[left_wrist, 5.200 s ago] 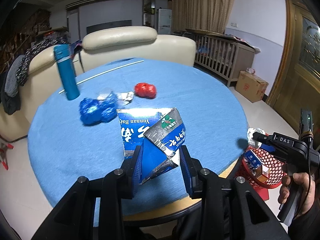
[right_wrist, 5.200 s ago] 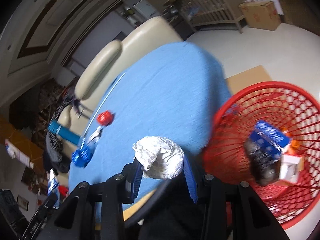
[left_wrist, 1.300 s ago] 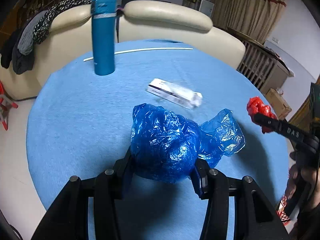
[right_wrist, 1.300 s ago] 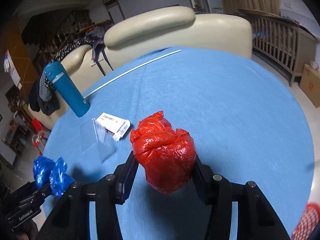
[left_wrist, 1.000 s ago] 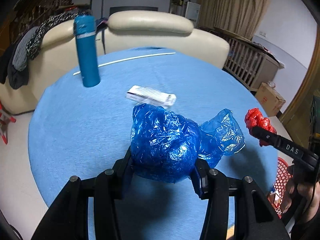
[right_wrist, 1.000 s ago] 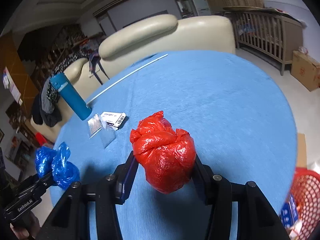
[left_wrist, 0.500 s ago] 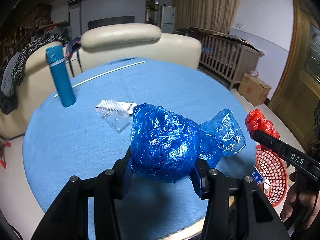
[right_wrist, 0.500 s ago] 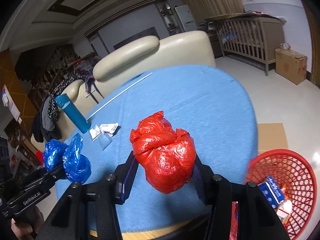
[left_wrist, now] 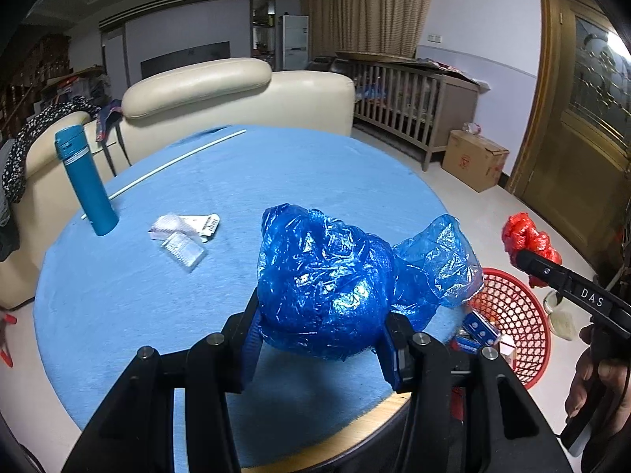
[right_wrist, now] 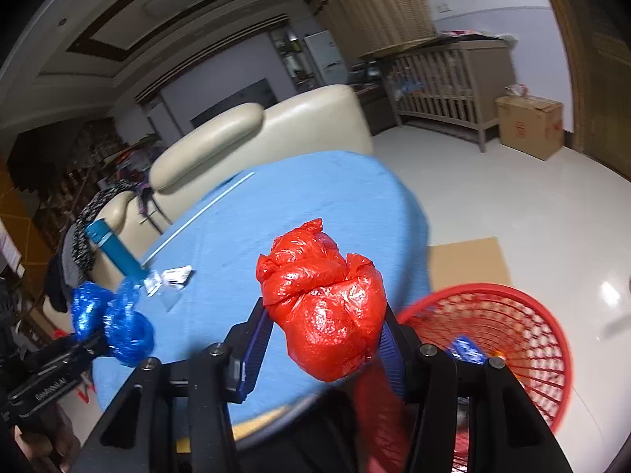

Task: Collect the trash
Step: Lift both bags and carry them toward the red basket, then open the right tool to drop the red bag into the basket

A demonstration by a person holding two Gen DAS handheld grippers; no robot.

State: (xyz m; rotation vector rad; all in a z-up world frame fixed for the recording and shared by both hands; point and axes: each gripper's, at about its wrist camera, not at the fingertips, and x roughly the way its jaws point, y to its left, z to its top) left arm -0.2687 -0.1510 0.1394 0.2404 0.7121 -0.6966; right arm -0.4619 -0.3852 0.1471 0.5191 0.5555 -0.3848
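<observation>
My left gripper (left_wrist: 321,333) is shut on a crumpled blue plastic bag (left_wrist: 327,283), held above the near edge of the round blue table (left_wrist: 118,295). My right gripper (right_wrist: 321,339) is shut on a crumpled red plastic bag (right_wrist: 323,299), held past the table's right edge, beside the red mesh basket (right_wrist: 512,339) on the floor. The basket (left_wrist: 512,315) holds small boxes. The red bag (left_wrist: 528,240) and the blue bag (right_wrist: 112,323) each show in the other view. A white packet with a clear plastic piece (left_wrist: 183,234) lies on the table.
A teal flask (left_wrist: 84,181) stands upright at the table's far left, with a thin white rod (left_wrist: 177,161) behind it. A cream sofa (left_wrist: 221,90) backs the table. A cardboard box (left_wrist: 473,159) and a wooden crib (left_wrist: 414,94) stand on the far floor.
Both grippers have pulled back toward the table's right edge with their bags. The red basket has come into fuller view below the right gripper.
</observation>
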